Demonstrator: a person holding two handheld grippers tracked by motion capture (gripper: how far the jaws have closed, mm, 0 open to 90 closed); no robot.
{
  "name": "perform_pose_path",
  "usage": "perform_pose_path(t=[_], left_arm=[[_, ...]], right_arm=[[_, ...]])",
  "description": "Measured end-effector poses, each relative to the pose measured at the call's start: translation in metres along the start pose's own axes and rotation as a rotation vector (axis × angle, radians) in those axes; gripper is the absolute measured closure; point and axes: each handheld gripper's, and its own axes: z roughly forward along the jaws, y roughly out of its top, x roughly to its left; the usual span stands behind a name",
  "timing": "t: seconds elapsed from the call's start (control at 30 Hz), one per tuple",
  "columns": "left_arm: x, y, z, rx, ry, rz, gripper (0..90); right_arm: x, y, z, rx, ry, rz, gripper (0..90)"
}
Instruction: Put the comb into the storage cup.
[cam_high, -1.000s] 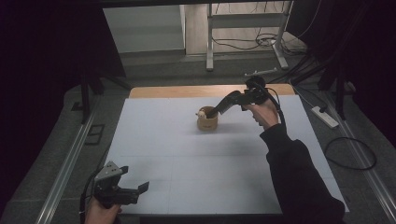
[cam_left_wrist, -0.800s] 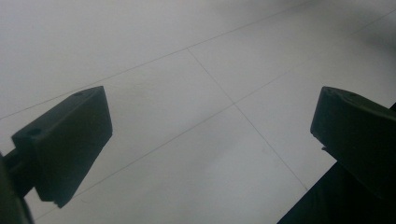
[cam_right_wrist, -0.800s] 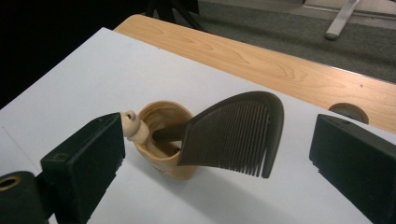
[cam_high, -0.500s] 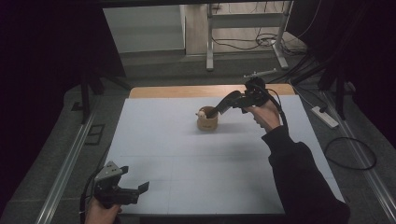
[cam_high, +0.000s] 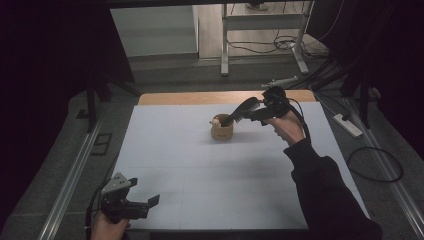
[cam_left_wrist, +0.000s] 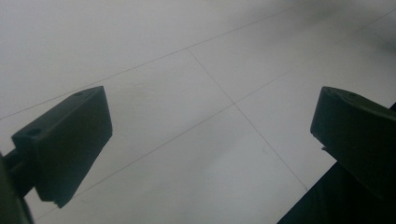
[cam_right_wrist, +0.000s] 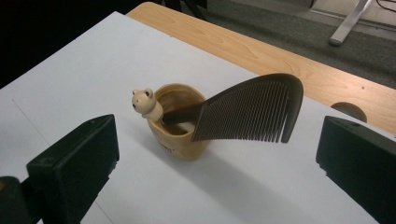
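Observation:
A small wooden cup (cam_high: 221, 133) (cam_right_wrist: 180, 142) stands on the far middle of the white table top (cam_high: 200, 175). A little bear figure (cam_right_wrist: 144, 101) perches on its rim. A dark comb (cam_high: 241, 110) (cam_right_wrist: 252, 109) leans out of the cup, handle inside and teeth pointing down. My right gripper (cam_high: 256, 114) (cam_right_wrist: 219, 144) is open just right of the comb, which sits a little ahead of its jaws, untouched. My left gripper (cam_high: 142, 192) (cam_left_wrist: 210, 121) is open and holds nothing, low over the table's near left corner.
A bare wooden strip (cam_high: 200, 97) runs along the table's far edge, with a round cable hole (cam_right_wrist: 348, 109) in it. Beyond are a metal stand's legs (cam_high: 225, 50) and cables on the floor. A white power strip (cam_high: 347, 125) lies on the floor at the right.

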Motion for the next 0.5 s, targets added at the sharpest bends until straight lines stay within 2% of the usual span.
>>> perform_pose_path(t=[0.5], left_arm=[[0.0,0.0,0.0,-0.002,0.0,-0.004,0.0]], right_arm=[[0.006,-0.012,-0.013,-0.001,0.0,-0.035,0.0]])
